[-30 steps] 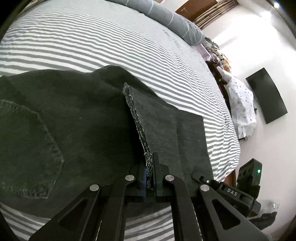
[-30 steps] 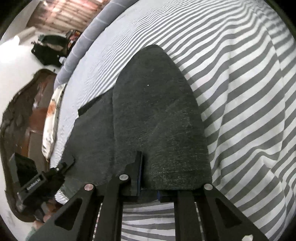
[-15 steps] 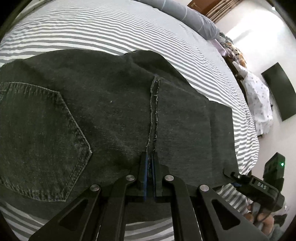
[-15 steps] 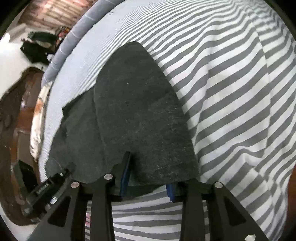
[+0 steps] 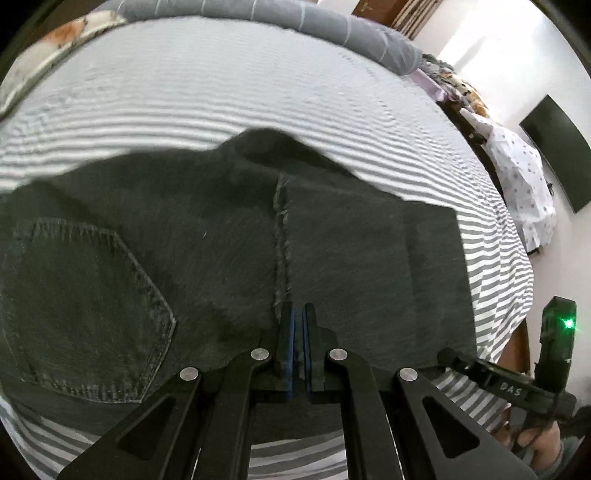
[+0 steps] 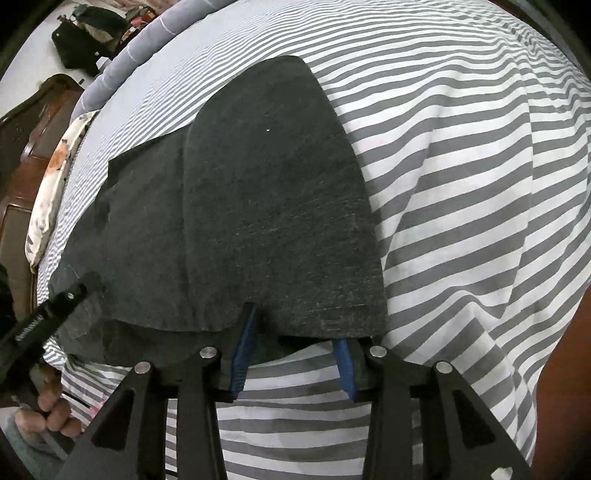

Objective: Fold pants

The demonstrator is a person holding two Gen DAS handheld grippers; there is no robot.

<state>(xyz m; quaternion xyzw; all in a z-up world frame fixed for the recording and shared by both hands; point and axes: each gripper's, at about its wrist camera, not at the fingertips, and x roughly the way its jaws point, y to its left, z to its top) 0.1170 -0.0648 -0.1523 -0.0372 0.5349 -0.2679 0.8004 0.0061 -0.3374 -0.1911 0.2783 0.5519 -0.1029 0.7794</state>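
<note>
Dark grey pants (image 5: pixel 207 236) lie on the striped bed (image 5: pixel 221 96), with a back pocket (image 5: pixel 81 310) at the left. A leg is folded over them, and its frayed hem (image 5: pixel 281 236) runs straight into my left gripper (image 5: pixel 298 314). That gripper is shut on the hem, low against the cloth. In the right wrist view the folded leg (image 6: pixel 273 206) lies flat. My right gripper (image 6: pixel 295 332) is at its near edge, its jaws opening. The cloth edge lies loose between the blue pads (image 6: pixel 242 354). Each gripper shows in the other's view: the right gripper (image 5: pixel 517 387), the left gripper (image 6: pixel 44 317).
A grey bolster (image 5: pixel 332 33) and a floral pillow (image 5: pixel 55 40) lie at the bed's far side. A dotted white cloth (image 5: pixel 524 177) and a black screen (image 5: pixel 554 147) are past the right edge. A wooden headboard (image 6: pixel 22 155) stands at the left. A hand (image 6: pixel 48 406) holds the left gripper.
My left gripper has carried the hem down onto the pants, and the leg now lies flat. The right jaws have spread and let go of the fold's edge.
</note>
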